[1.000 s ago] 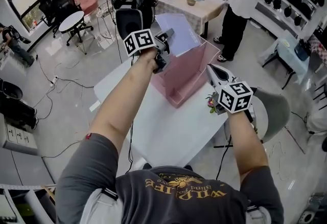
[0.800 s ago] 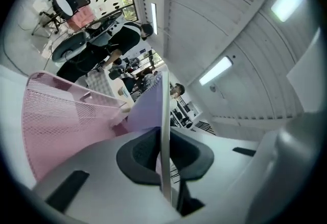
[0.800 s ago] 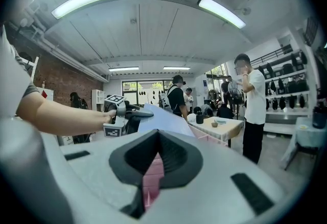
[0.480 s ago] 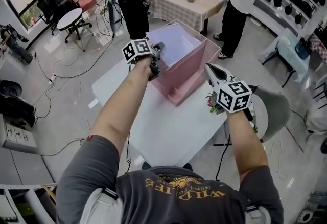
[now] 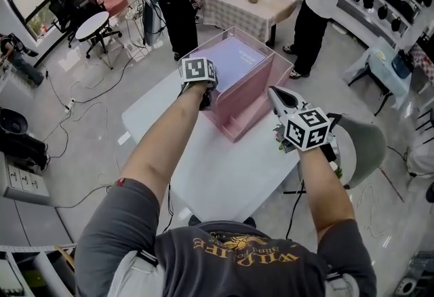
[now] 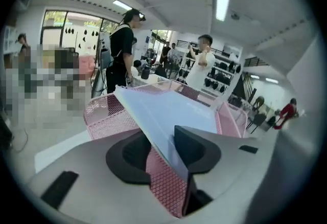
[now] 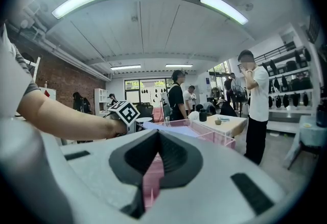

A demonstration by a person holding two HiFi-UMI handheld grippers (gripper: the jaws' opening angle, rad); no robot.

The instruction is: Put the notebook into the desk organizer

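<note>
Pink mesh of the desk organizer (image 5: 252,104) is walling in the lilac notebook (image 5: 234,62), which is lying tilted inside it on the white bench (image 5: 217,167), with people (image 5: 178,7) standing beyond. On the left gripper (image 6: 162,152) the jaws have just been opening and are spread about the notebook's corner. The right gripper (image 7: 158,141) is holding its jaws together, empty.

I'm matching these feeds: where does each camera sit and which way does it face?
Head view: on the head, steeply down at table and organizer; both arms, left gripper and right gripper show.
Left gripper view: on that gripper, along its jaws, just opening round the notebook, toward the organizer.
Right gripper view: on that gripper, about level toward the organizer; its jaws and the left arm show.
All share the organizer.
</note>
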